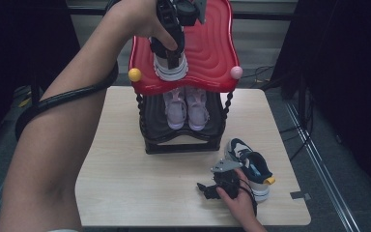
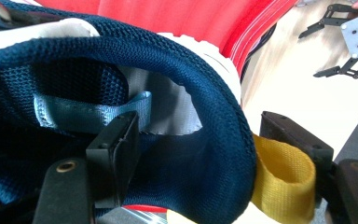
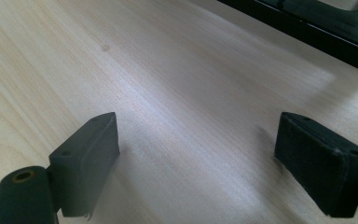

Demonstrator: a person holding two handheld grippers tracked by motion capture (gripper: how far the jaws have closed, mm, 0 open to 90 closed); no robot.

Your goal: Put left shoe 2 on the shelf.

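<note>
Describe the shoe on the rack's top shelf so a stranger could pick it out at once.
Start at the two-tier shoe rack at the far edge of the pale wooden table. On its glossy red top shelf stands one navy mesh sneaker with a white sole. Unlike the pink pair on the shelf below, it stands alone, with a yellow heel loop.

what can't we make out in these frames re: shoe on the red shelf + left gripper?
- High view: the left gripper tips and the shoe collar, covered by the hand.
- Left gripper view: the shoe's toe and sole, cut off by the frame; whether the pads touch the heel collar.
- High view: the red shelf back edge, cropped at the top.
</note>
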